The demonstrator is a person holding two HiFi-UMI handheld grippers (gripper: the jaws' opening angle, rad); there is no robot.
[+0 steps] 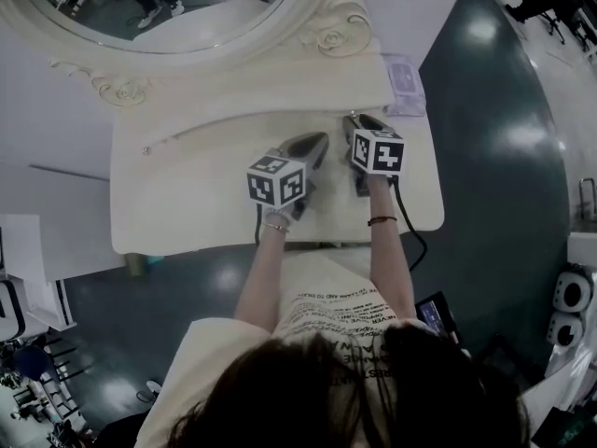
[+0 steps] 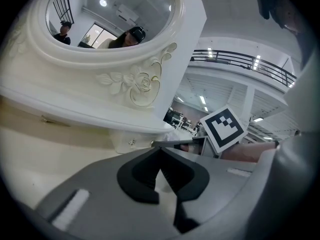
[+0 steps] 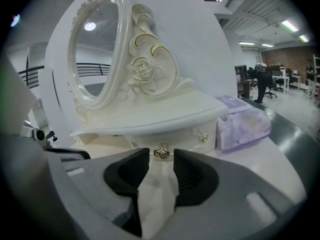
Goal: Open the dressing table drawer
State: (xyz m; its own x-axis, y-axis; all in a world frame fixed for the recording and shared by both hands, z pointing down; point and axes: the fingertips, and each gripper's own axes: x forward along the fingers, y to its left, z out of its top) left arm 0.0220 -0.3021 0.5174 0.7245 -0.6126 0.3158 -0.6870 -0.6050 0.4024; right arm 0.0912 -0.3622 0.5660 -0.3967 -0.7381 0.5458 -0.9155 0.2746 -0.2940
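Observation:
The cream dressing table [image 1: 187,203] carries an oval mirror [image 1: 168,7] with a carved rose frame. Below its small shelf is a drawer front [image 3: 182,135] with a gold rose knob [image 3: 161,152]. My right gripper [image 3: 160,160] is open, low over the tabletop, and the knob shows just past its tips in the gap between the pads, untouched. In the head view the right gripper [image 1: 353,119] points at the shelf's underside. My left gripper [image 1: 317,140] rests beside it to the left, also aimed at the mirror base. Its jaws [image 2: 160,151] meet at the tips with nothing in them.
A lavender tissue pack [image 3: 243,125] lies on the tabletop right of the drawer, also seen at the table's back right corner [image 1: 403,82]. A second small knob [image 2: 131,142] shows under the shelf. Dark floor surrounds the table, with the person's seat at the front edge.

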